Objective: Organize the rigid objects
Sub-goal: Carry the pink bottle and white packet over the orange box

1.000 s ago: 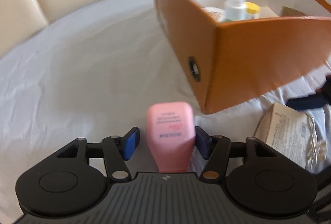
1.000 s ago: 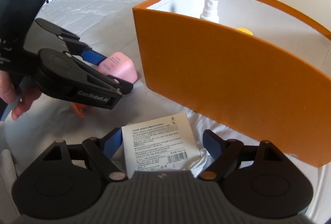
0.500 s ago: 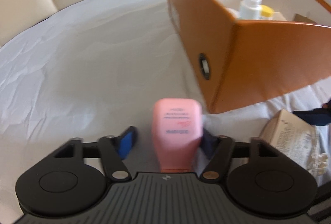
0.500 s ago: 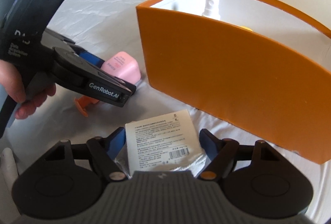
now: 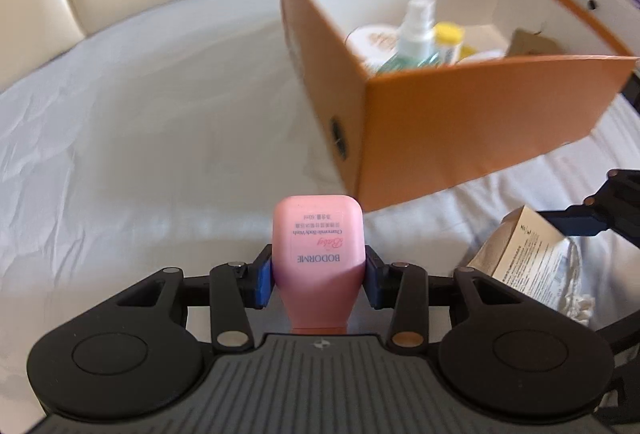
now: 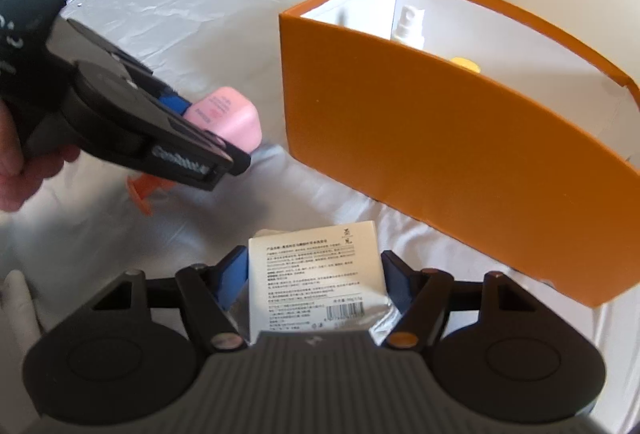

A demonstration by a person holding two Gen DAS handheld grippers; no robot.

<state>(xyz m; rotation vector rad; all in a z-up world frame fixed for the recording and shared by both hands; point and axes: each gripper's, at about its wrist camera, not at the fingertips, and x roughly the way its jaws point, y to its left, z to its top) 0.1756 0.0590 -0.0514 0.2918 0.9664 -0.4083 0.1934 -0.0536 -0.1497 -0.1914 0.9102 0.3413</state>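
Your left gripper (image 5: 319,276) has just closed, clamping the pink body wash bottle (image 5: 318,254) near the orange box (image 5: 460,129), while your right gripper (image 6: 316,280) is closing around the white packet (image 6: 316,290), pad contact unclear.

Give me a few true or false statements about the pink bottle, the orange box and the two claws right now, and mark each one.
1. The left claw is clamped on the pink bottle. True; its jaws have just been closing.
2. The orange box is empty. False: a spray bottle and a yellow-capped container are inside.
3. The white packet sits between the right claw's jaws. True.
4. The pink bottle is already in the box. False: it is outside, beside the box.
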